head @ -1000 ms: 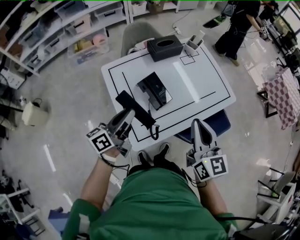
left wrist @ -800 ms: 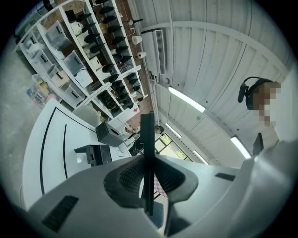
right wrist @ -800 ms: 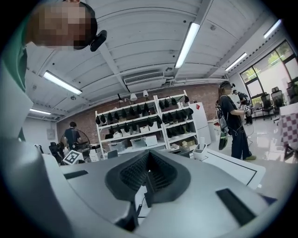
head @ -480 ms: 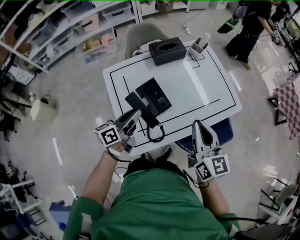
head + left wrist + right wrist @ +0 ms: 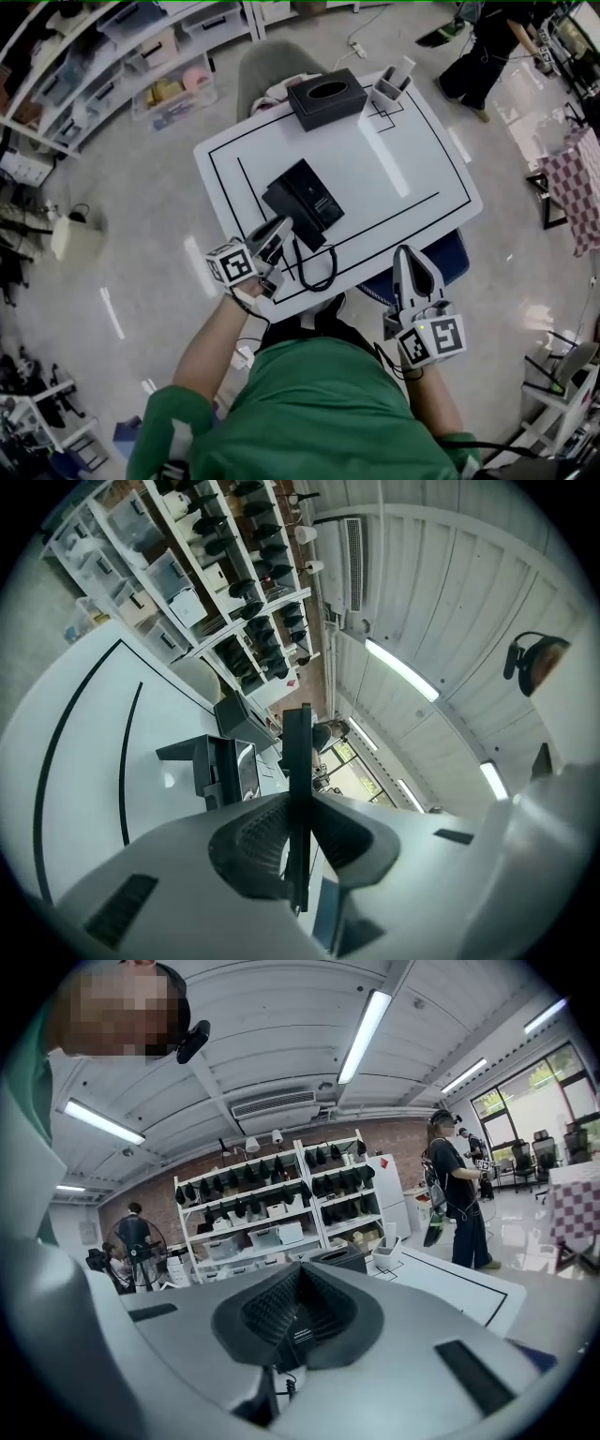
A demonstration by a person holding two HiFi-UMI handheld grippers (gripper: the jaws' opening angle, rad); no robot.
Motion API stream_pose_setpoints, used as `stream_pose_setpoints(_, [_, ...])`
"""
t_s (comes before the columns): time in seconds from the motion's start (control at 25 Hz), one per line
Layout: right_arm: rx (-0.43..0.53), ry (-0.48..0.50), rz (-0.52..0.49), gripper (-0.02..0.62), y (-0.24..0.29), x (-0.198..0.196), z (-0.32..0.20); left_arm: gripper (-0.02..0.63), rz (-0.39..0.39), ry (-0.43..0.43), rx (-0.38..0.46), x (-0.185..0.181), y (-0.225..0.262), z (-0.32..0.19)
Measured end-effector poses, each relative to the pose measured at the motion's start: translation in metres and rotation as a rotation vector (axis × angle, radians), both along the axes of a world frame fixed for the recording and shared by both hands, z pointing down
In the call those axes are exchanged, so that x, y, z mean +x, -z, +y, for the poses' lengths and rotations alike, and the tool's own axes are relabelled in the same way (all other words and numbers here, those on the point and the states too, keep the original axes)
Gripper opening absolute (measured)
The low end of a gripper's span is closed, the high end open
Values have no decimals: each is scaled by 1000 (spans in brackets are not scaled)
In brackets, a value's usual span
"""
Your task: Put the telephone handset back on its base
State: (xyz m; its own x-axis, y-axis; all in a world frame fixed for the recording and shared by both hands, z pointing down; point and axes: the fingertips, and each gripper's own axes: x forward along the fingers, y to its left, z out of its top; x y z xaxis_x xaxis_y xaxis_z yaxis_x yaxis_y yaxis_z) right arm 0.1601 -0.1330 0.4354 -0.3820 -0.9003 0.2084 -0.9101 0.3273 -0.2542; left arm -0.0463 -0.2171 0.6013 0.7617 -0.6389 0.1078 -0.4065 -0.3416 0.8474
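Observation:
The black telephone base (image 5: 317,190) sits mid-left on the white table (image 5: 403,159). The black handset (image 5: 292,221) lies along the base's near-left side, and its coiled cord (image 5: 320,273) loops toward the table's front edge. My left gripper (image 5: 277,234) is shut on the handset's near end. In the left gripper view the handset (image 5: 298,761) stands edge-on between the pads, with the base (image 5: 214,766) beyond on the left. My right gripper (image 5: 406,253) hovers at the table's front right edge. In the right gripper view its jaws (image 5: 298,1314) are shut with nothing held.
A black tissue box (image 5: 325,97) and a white pen holder (image 5: 390,87) stand at the table's far edge. A grey chair (image 5: 267,67) is behind the table. A blue stool (image 5: 442,253) sits under the front right. Shelves (image 5: 112,66) line the left; a person (image 5: 478,52) stands far right.
My left gripper has carried the handset from above the table's front-left part forward to the base's left side. The cord followed it. The right gripper stayed put.

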Motion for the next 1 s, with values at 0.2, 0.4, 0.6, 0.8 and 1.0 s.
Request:
stream_pose_setpoints(0.2, [-28,-48,35,21,-5,-10,5,80,30,-12,-26,1,-32,-14])
stream_pose_setpoints(0.4, [-39,-96,53,21,-4,-11,12,80,40,-48,-48,5,-44,-22])
stream_pose_setpoints(0.6, [-50,-124,65,21,-7,-15,20,80,58,-37,-104,1,-63,-28])
stream_pose_setpoints(0.8, [-54,-141,75,21,-5,-17,26,80,72,-38,-119,2,-69,-31])
stream_pose_setpoints(1.0, [-59,-144,72,21,-8,-21,28,80,98,-49,-129,1,-76,-40])
